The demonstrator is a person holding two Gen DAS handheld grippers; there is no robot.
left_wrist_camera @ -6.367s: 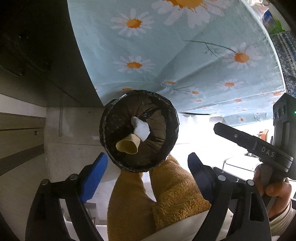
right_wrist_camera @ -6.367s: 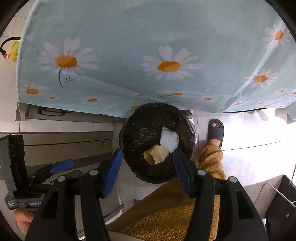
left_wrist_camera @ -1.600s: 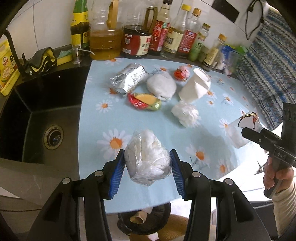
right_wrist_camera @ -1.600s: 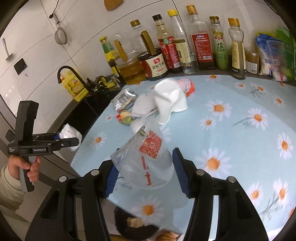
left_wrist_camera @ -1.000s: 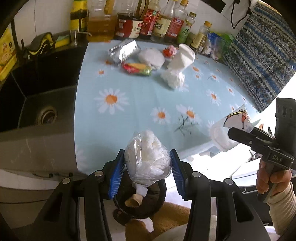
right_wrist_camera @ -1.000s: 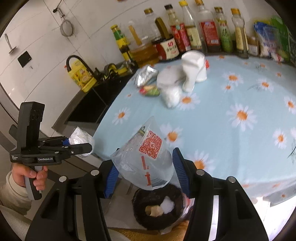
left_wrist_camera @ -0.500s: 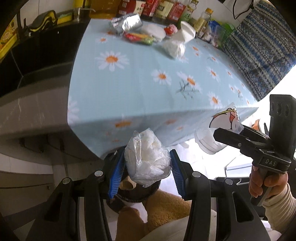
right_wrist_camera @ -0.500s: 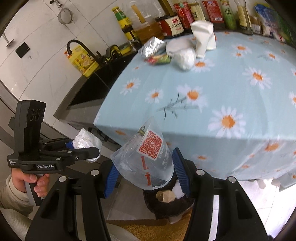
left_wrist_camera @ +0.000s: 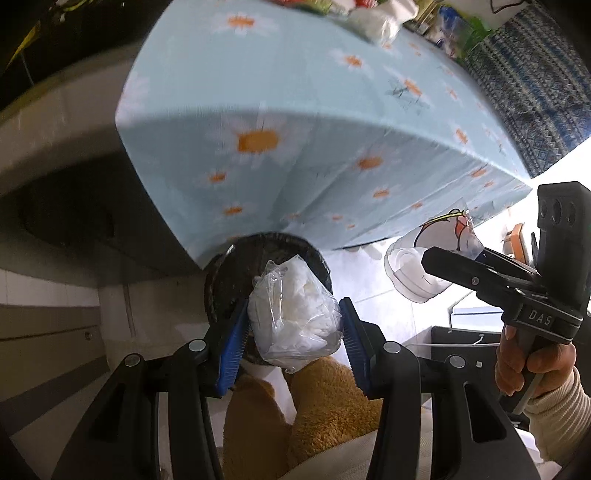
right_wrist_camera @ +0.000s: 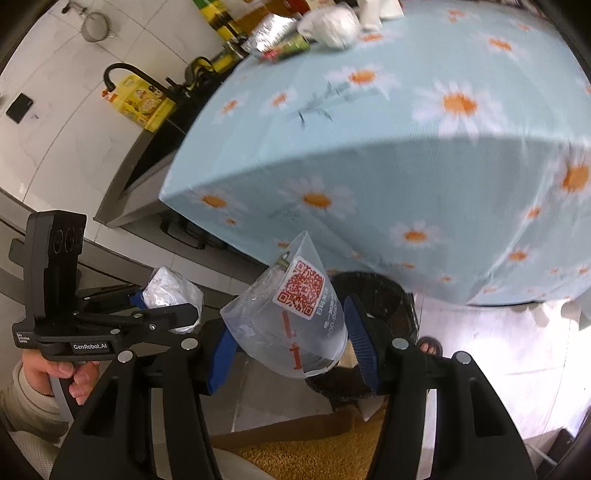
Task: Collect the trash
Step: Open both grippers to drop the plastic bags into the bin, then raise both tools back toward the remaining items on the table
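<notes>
**Both claws loaded, over the bin**

Left side first. My left gripper (left_wrist_camera: pixel 293 326) is clamped on a clear plastic bag stuffed with white tissue (left_wrist_camera: pixel 293 317), blue pads (left_wrist_camera: pixel 232 347) pressed into both its sides. The bag hangs directly in front of the black-lined trash bin (left_wrist_camera: pixel 236 266), which stands on the floor half under the hanging edge of the daisy tablecloth (left_wrist_camera: pixel 295 110). My fuzzy mustard-coloured trouser legs (left_wrist_camera: pixel 325 406) show below the bag.

Middle: the cloth drapes over the table edge. At its far end sit more scraps: a white wad (right_wrist_camera: pixel 328 20), a foil wrapper (right_wrist_camera: pixel 273 27), a red-and-green packet (right_wrist_camera: pixel 286 50). Sink and black faucet (right_wrist_camera: pixel 122 70) lie off to the left of the table, a yellow pack (right_wrist_camera: pixel 142 101) beside them.

Right side. My right gripper (right_wrist_camera: pixel 291 345) pinches a crumpled clear plastic cup (right_wrist_camera: pixel 291 321) with a red QR sticker, tilted, mouth end toward me. It hangs just over the near rim of the bin. My right hand (left_wrist_camera: pixel 532 365) grips the handle, cream sleeve at the wrist.
</notes>
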